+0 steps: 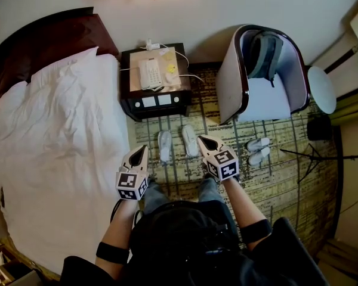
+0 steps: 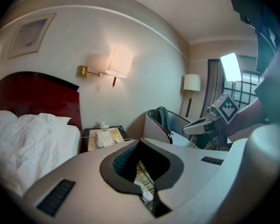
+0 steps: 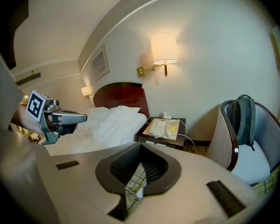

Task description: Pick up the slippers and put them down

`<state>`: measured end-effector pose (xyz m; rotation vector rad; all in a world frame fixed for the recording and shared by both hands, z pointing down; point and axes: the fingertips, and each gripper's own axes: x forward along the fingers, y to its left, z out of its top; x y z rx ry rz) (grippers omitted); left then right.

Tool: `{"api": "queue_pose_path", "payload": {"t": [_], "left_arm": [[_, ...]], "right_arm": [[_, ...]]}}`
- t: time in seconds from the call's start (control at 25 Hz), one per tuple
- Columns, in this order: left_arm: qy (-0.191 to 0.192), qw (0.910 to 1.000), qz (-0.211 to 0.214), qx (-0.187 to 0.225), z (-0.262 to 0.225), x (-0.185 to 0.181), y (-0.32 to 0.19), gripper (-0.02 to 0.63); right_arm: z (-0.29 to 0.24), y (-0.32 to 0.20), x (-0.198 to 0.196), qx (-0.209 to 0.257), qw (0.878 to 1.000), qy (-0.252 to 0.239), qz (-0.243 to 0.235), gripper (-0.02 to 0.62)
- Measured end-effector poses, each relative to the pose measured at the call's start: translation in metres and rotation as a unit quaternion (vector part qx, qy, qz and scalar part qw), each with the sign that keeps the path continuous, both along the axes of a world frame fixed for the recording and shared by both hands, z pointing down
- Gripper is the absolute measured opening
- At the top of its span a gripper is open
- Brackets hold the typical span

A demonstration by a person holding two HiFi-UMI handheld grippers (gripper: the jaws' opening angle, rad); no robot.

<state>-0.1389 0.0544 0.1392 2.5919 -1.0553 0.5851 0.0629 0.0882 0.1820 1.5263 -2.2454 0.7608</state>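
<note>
Both tongs are closed and empty. The left gripper [image 1: 140, 152] and right gripper [image 1: 205, 142] are held out side by side in front of the person, jaws together and angled forward and down. They hang well above the floor and touch nothing.

The slippers [image 1: 165, 146] are a white pair lying parallel on the patterned carpet [image 1: 274, 189]. They sit just before the nightstand [image 1: 128, 109], toward the carpet's far edge, between the bed [image 1: 59, 148] and the armchair [image 1: 268, 100]. One of them shows through the slit of the left gripper's jaws in its own view.

A second white pair [image 1: 259, 143] lies further right on the same carpet, near the armchair's foot. I cannot say which pair is meant, but the near pair sits straight ahead of both tongs.

Judgement on the step (reach and grasp):
- Open the jaws before going down; closed tips would only shove a slipper along the carpet.
- Take one slipper per gripper, left to left and right to right, so the arms do not cross.
- Bite the upper strap or a side edge rather than the flat sole. The slippers look thin and soft, so a shallow pinch may slip.
- Come down from above with the tips clear of the nightstand front.
- Lift straight, then set down flat.
</note>
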Motion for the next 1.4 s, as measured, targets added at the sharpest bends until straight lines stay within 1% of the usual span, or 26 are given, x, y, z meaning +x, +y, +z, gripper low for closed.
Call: {"api": "queue_pose_path", "payload": {"t": [0.36, 0.68, 0.8, 0.88, 0.96, 1.08, 1.2, 1.32, 1.4], "left_arm": [[-0.005, 0.9999, 0.007, -0.006, 0.005, 0.005, -0.002, 0.000], [-0.017, 0.9992, 0.016, -0.033, 0.025, 0.009, -0.006, 0.002], [-0.024, 0.9981, 0.020, -0.053, 0.046, 0.012, -0.009, 0.003], [-0.031, 0.9964, 0.026, -0.074, 0.065, 0.011, -0.011, 0.031], [-0.041, 0.9941, 0.031, -0.095, 0.086, 0.010, -0.012, 0.036], [-0.050, 0.9892, 0.038, -0.133, 0.124, 0.014, -0.012, 0.111], [-0.052, 0.9824, 0.042, -0.175, 0.169, 0.019, -0.009, 0.186], [-0.054, 0.9727, 0.031, -0.224, 0.224, 0.016, -0.004, 0.268], [-0.058, 0.9666, 0.022, -0.249, 0.263, 0.014, -0.002, 0.290]], "right_arm": [[0.009, 0.000, 0.001, -0.006, 1.000, -0.004, 0.002, 0.002], [0.027, -0.007, -0.009, -0.019, 1.000, -0.009, -0.010, 0.002], [0.048, -0.011, -0.012, -0.030, 0.999, -0.009, -0.014, 0.003], [0.065, -0.013, -0.017, -0.043, 0.999, -0.008, -0.014, 0.003], [0.082, -0.014, -0.023, -0.057, 0.998, -0.010, -0.014, 0.002], [0.113, -0.013, -0.029, -0.078, 0.997, -0.011, -0.016, 0.003], [0.149, -0.014, -0.037, -0.096, 0.995, -0.012, -0.020, 0.003], [0.192, -0.015, -0.048, -0.111, 0.993, -0.015, -0.025, 0.002], [0.224, -0.017, -0.053, -0.122, 0.992, -0.014, -0.027, 0.003]]}}
